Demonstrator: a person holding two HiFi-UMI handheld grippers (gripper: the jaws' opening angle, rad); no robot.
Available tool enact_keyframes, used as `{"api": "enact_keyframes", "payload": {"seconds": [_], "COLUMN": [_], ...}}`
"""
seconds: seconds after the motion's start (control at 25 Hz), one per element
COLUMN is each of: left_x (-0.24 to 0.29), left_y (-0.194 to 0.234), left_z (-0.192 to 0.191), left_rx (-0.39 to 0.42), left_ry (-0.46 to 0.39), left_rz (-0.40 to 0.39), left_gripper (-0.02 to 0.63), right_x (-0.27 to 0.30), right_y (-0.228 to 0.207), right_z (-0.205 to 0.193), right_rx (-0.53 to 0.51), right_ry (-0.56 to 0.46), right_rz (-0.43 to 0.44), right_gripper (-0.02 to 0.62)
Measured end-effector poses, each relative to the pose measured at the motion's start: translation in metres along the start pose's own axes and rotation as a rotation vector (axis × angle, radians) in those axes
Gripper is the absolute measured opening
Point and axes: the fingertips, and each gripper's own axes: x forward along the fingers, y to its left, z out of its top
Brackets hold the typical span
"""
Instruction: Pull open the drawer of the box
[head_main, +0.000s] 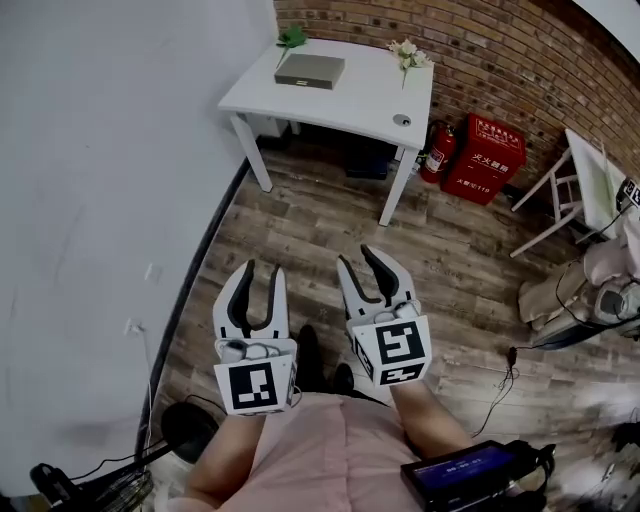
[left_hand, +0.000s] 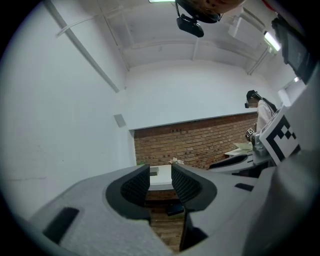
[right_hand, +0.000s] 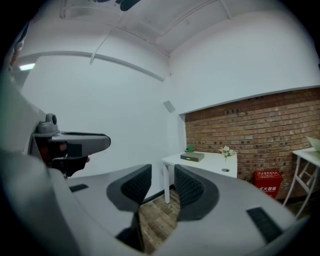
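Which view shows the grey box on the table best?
The head view: the box lies whole, seen from above. The right gripper view shows it small, side-on; the left gripper view, only a sliver.

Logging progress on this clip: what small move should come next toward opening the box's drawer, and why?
Probably step forward toward the white table: the grey box lies on it, well beyond the left tool and the right tool, which both stand open and empty.
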Motion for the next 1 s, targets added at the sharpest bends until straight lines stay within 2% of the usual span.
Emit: {"api": "enact_keyframes", "payload": {"seconds": [0.16,0.4,0.72,1.0], "left_x": [0.023,0.082,0.166,0.216], "left_y": [0.018,0.049,0.106,0.142], "left_z": [-0.018,-0.038,-0.04,-0.032], "left_rx": [0.001,-0.044,-0.043,-0.033], "left_ry": [0.019,0.06,0.051,0.015], "left_rz": [0.011,-0.006,-0.031,-0.048], "left_gripper": [0.141,0.14,0.137,0.132], "right_x": [0.03,0.098,0.193,0.249], "right_y": [-0.004,-0.013,-0.027,-0.033], "right_z": [-0.011,-0.019,-0.001,0.02], "right_rx": [0.002,0.011,0.013,-0.012], "right_ry": [0.03,0.062,0.06,0.033], "right_rz": [0.008,0.004,-0.023,-0.045], "right_gripper": [0.147,0.147,0.141,0.132]}}
